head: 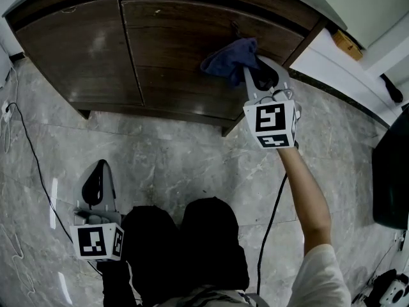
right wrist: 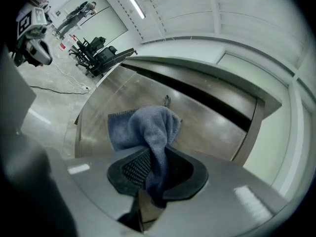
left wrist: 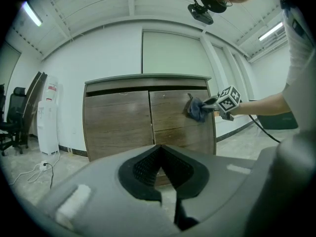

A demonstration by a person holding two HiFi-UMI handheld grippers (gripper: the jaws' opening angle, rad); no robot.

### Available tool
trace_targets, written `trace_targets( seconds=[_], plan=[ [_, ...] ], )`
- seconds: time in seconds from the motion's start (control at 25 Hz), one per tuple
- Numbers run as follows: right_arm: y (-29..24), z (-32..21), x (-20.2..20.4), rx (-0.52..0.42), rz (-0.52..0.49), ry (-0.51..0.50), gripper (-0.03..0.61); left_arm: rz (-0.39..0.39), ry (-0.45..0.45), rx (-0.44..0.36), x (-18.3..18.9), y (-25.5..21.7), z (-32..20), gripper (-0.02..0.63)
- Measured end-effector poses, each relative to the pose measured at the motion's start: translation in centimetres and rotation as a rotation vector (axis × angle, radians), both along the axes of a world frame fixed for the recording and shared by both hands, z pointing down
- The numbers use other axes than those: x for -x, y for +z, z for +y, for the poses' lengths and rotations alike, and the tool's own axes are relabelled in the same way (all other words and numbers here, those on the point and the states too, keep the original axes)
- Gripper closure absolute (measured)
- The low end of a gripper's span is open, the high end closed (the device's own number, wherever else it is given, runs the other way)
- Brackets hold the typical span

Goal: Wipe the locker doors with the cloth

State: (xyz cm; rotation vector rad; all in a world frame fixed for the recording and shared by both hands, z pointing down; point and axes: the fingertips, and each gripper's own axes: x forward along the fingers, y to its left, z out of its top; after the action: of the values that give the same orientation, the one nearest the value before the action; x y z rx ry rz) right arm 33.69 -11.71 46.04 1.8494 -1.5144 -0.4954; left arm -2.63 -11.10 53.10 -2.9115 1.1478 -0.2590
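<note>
A brown wooden locker stands against the wall with a left door [head: 83, 50] and a right door [head: 185, 50]. My right gripper [head: 255, 69] is shut on a blue cloth [head: 230, 59] that lies against the upper part of the right door. In the right gripper view the cloth [right wrist: 148, 127] hangs bunched between the jaws of the right gripper [right wrist: 155, 167], with the door [right wrist: 207, 117] behind it. My left gripper [head: 96, 183] hangs low over the floor, shut and empty, well short of the locker. From the left gripper [left wrist: 160, 149] I see the cloth [left wrist: 196, 110] on the right door [left wrist: 173, 120].
The floor is grey marble [head: 179, 158]. A thin cable [head: 32, 152] runs along the left from a white plug [head: 6, 110]; another cable [head: 271, 216] trails under my right arm. A dark object [head: 390, 178] stands at the right. A water dispenser [left wrist: 48, 115] and a chair [left wrist: 10, 117] stand left of the locker.
</note>
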Motion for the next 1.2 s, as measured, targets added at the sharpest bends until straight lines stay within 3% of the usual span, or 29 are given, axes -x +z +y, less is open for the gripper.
trace_targets(
  seconds=[0.32, 0.52, 0.8, 1.2],
  plan=[
    [-8.1, -1.1, 1.3, -0.107, 0.051, 0.007, 0.506, 0.011, -0.011, 0.003, 0.7, 0.1, 0.2, 0.612],
    [-8.7, -1.5, 1.7, -0.132, 0.067, 0.020, 0.506, 0.019, -0.020, 0.006, 1.2, 0.2, 0.2, 0.612],
    [-4.2, -2.2, 2.4, -0.116, 0.048, 0.024, 0.506, 0.016, -0.028, 0.008, 1.8, 0.6, 0.0, 0.612],
    [8.7, -3.4, 4.0, -0.013, 0.019, 0.053, 0.506, -0.009, -0.056, 0.011, 3.4, 1.5, -0.3, 0.612]
  ],
)
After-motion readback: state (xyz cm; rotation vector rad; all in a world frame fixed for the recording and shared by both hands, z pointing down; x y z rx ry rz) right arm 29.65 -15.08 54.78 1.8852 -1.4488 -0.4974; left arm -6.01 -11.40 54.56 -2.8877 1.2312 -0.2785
